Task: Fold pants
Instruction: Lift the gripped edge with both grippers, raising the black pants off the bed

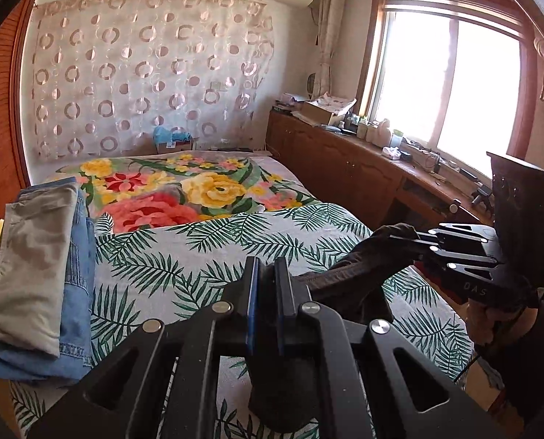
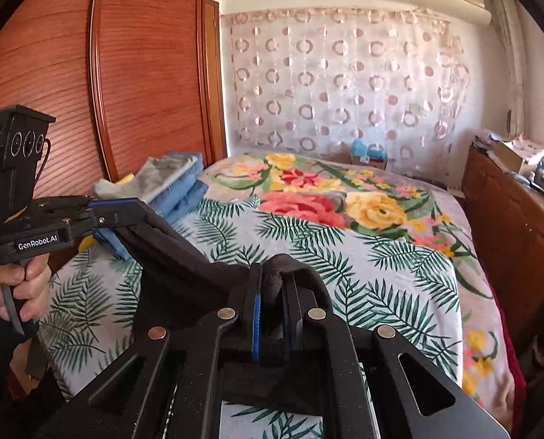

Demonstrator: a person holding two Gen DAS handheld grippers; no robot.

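I have both grippers clamped on the dark pants point(image 1: 348, 278), held above the bed point(image 1: 184, 256). The left gripper point(image 1: 268, 270), at the lower centre of its own view, has its jaws nearly closed on a bunched edge of the cloth. The right gripper point(image 2: 274, 285) pinches another bunched fold the same way, low in the centre of its view.

My worry is the grip itself: each jaw bites only a small wad of fabric, so a quick swing could pull an edge free, and the pants would drop in a heap on the palm-leaf sheet point(image 2: 345, 256). If I draw the grippers too far apart, the stretched span between them could also slip out of one pair of pads. A third risk is the pile of folded clothes point(image 1: 34, 263) at the left of the left view; a trailing leg could drag across it and topple it.

The pants run as a taut band between the two grippers, the rest hanging below, out of sight.
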